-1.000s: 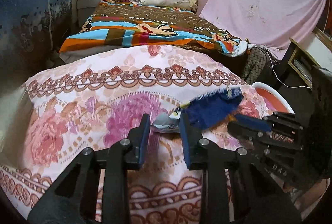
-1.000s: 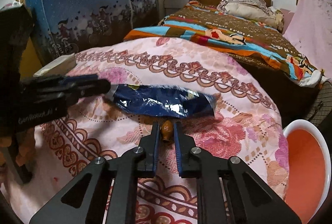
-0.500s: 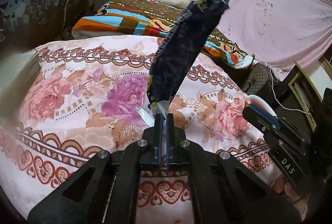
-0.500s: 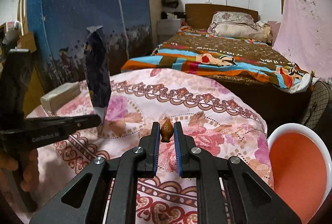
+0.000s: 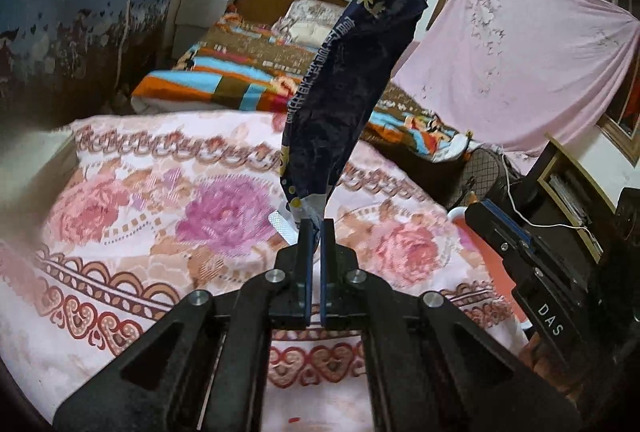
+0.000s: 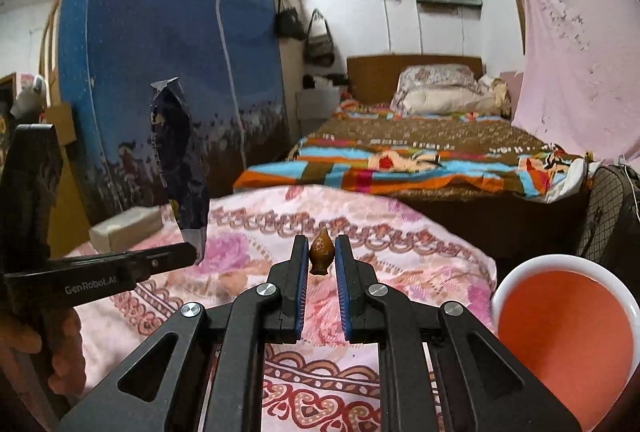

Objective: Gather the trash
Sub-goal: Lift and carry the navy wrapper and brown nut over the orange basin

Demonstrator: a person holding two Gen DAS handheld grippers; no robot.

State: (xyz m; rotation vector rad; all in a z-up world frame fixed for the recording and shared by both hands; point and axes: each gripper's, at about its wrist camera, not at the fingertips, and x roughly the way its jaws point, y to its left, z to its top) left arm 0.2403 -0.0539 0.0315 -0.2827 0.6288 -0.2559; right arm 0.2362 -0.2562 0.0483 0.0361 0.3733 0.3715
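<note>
Left wrist view: left gripper (image 5: 316, 226) pinching blue wrapper (image 5: 344, 71) by one corner, upright at centre; could slip free.

Right wrist view: right gripper (image 6: 322, 252) clamped on brown scrap (image 6: 321, 252), possibly a pit; may drop short of orange bin (image 6: 564, 320), lower right.

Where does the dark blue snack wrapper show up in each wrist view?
Left wrist: dark blue snack wrapper stands at centre, pinched by the left gripper.
Right wrist: wrapper at left, above that gripper's tip.
Shared landmark: the orange bin, right of the table.
</note>
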